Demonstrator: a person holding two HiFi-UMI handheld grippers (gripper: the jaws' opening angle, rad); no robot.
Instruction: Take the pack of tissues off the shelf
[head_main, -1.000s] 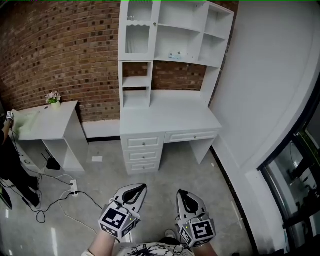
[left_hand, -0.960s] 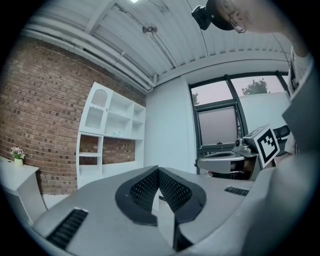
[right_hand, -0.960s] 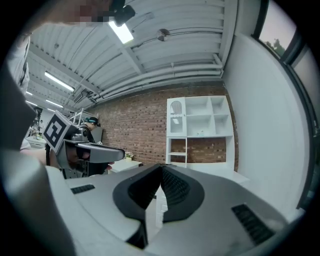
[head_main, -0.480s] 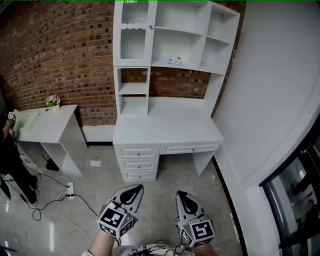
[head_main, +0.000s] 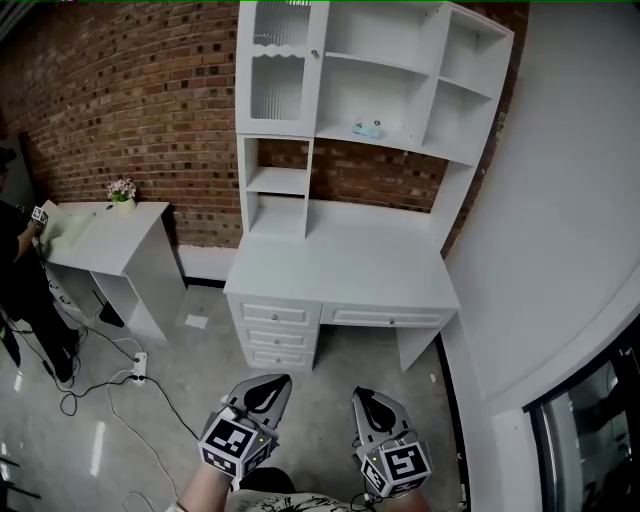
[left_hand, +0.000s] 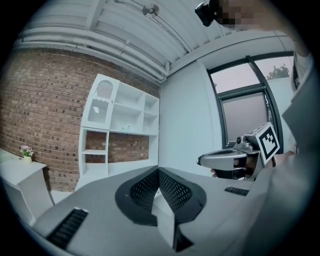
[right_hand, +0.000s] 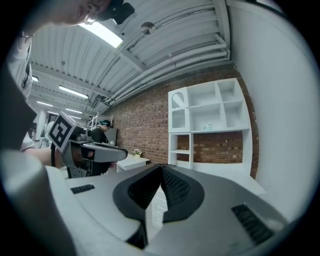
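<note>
The pack of tissues (head_main: 367, 128) is a small pale teal thing lying on the middle shelf of the white hutch (head_main: 400, 70) over the white desk (head_main: 340, 270). It also shows tiny in the right gripper view as the tissues (right_hand: 208, 127). Both grippers are low at the head view's bottom, far from the desk, over the grey floor. My left gripper (head_main: 270, 384) is shut with nothing in it, its jaws meeting at the left gripper tip (left_hand: 158, 170). My right gripper (head_main: 365, 396) is shut and empty too, seen closed at the right gripper tip (right_hand: 161, 168).
A white side table (head_main: 110, 235) with a small flower pot (head_main: 122, 190) stands left of the desk. A person (head_main: 15, 270) stands at the far left edge. Cables and a power strip (head_main: 138, 368) lie on the floor. A white wall (head_main: 560, 200) runs along the right.
The head view has shifted: the desk and hutch now sit a little lower and to the right in the picture. Both grippers stay shut at the bottom of the view.
</note>
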